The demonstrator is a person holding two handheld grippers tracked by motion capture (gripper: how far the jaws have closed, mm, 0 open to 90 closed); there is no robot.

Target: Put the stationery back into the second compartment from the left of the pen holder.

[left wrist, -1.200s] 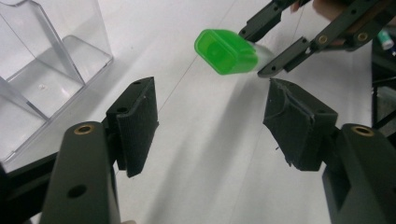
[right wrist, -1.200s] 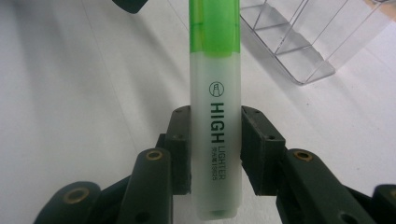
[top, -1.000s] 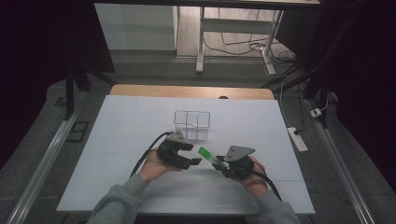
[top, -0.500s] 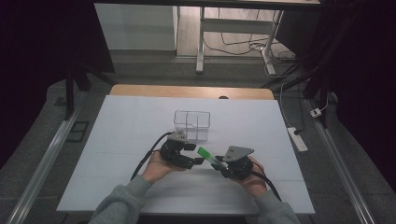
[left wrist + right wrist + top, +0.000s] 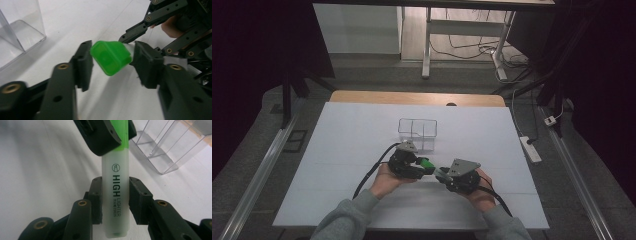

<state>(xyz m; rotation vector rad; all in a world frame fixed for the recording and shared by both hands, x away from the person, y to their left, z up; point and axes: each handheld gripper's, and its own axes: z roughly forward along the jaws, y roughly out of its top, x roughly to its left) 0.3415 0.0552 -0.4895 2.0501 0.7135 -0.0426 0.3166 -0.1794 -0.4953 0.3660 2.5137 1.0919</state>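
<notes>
A highlighter with a frosted white barrel (image 5: 115,195) and a green cap (image 5: 111,57) is held between both grippers just above the white table (image 5: 337,150). My right gripper (image 5: 115,197) is shut on the barrel, with a pad on each side of the printed label. My left gripper (image 5: 112,61) is shut on the green cap, whose end points toward its camera. In the high view the cap (image 5: 427,163) sits between the left gripper (image 5: 424,166) and the right gripper (image 5: 442,174), close to the table's near half.
A clear plastic box with compartments (image 5: 418,131) stands just beyond the grippers, also in the left gripper view (image 5: 17,32) and the right gripper view (image 5: 167,150). A power strip (image 5: 530,148) lies off the table's right edge.
The left gripper has moved right toward the right gripper and its jaws now sit on the green cap. The right gripper still holds the barrel in about the same place.
</notes>
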